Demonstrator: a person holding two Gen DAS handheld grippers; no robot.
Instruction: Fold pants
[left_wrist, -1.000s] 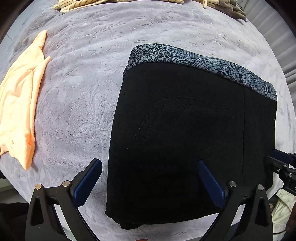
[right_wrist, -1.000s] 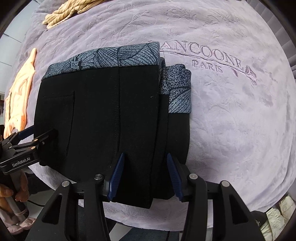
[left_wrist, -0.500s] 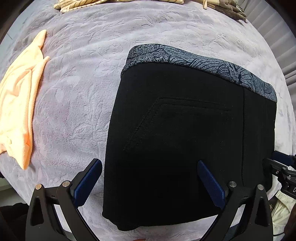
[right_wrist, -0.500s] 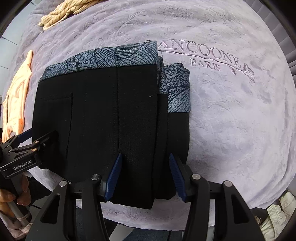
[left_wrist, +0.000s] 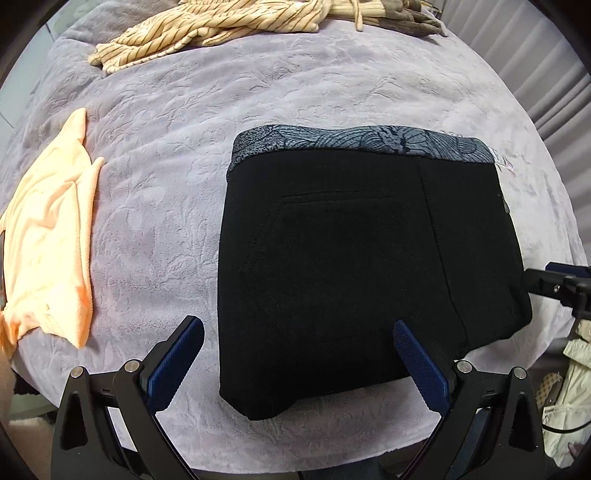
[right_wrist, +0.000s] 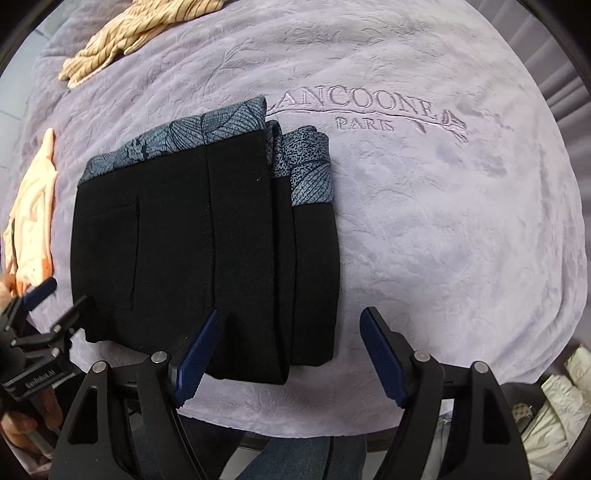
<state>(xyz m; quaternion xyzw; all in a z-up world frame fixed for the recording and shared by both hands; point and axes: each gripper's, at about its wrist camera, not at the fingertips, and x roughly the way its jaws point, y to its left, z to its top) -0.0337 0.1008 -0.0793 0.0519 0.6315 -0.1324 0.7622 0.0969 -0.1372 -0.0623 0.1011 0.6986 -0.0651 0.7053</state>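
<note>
Lavender plush bedding (right_wrist: 461, 229), embossed with a brand name, covers the bed under both cameras; a striped garment (left_wrist: 207, 33) lies bunched at its far edge and a peach cloth (left_wrist: 48, 243) off to the left.

What has changed over the last second is the right hand-held gripper (right_wrist: 291, 354): a moment ago its blue pads stood close together about the near edge of the folded black pants (right_wrist: 207, 251), and now its jaws are opening, wide apart, with the pants' near right corner still lying between them but pressed by neither pad. Both cameras also show more of the bed than before, so both tools seem to have lifted a little. The left hand-held gripper (left_wrist: 299, 362) was open already and remains so, nothing clamped.

For the task, this reads as a release after the last fold: the pants sit as a compact rectangle, patterned waistband (left_wrist: 362, 142) on the far side, layers stacked with one narrower layer showing at the right. Folding looks essentially done.

Relative to the left hand-held gripper, the pants lie just ahead and below, their near left corner between its fingers, the body stretching ahead and to the right. Relative to the right one, they lie ahead and to the left.
</note>
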